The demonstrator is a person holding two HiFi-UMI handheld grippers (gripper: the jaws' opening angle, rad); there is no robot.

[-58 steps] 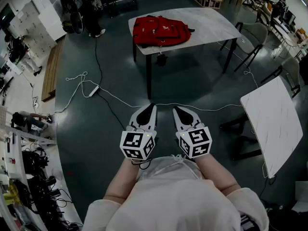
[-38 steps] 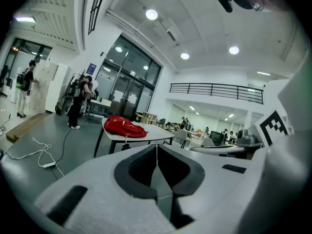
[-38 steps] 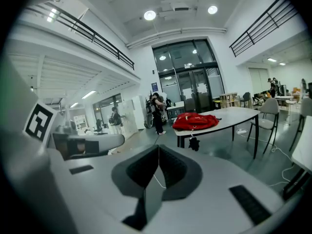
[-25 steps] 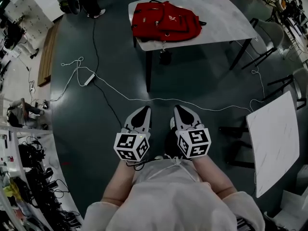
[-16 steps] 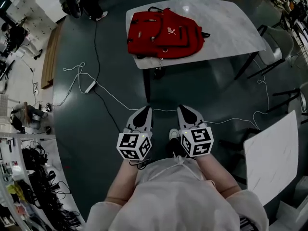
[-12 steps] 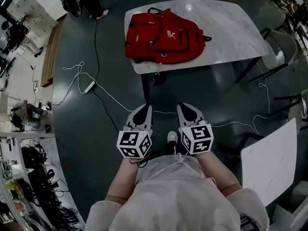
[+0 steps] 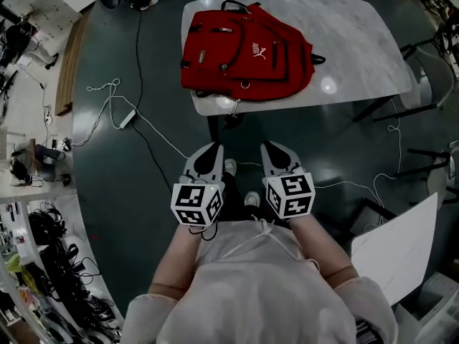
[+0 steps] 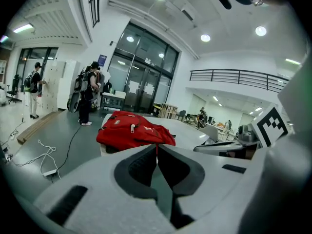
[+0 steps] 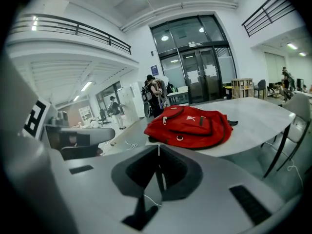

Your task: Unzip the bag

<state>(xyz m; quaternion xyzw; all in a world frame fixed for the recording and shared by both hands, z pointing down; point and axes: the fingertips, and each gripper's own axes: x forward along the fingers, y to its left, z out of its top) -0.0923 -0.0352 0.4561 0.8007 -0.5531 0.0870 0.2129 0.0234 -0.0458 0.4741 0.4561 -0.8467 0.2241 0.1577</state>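
Note:
A red backpack (image 7: 244, 54) lies flat on the near left part of a pale marble-look table (image 7: 351, 41); it also shows in the left gripper view as the backpack (image 8: 131, 130) and in the right gripper view as the backpack (image 9: 190, 123). Its zips look closed. My left gripper (image 7: 209, 150) and right gripper (image 7: 270, 149) hang side by side over the floor, short of the table's near edge. Both are shut with nothing between the jaws, the same left gripper (image 8: 156, 146) and right gripper (image 9: 159, 147) in their own views.
White cables and a power strip (image 7: 120, 118) trail over the dark floor to the left. A second white table (image 7: 391, 246) stands at the right, with chair frames (image 7: 430, 70) beyond. People stand by lockers far left (image 8: 36, 87). My shoes (image 7: 240, 185) show below the grippers.
The table and backpack have come closer and larger in the head view as I walked towards them. Both grippers stayed shut and side by side.

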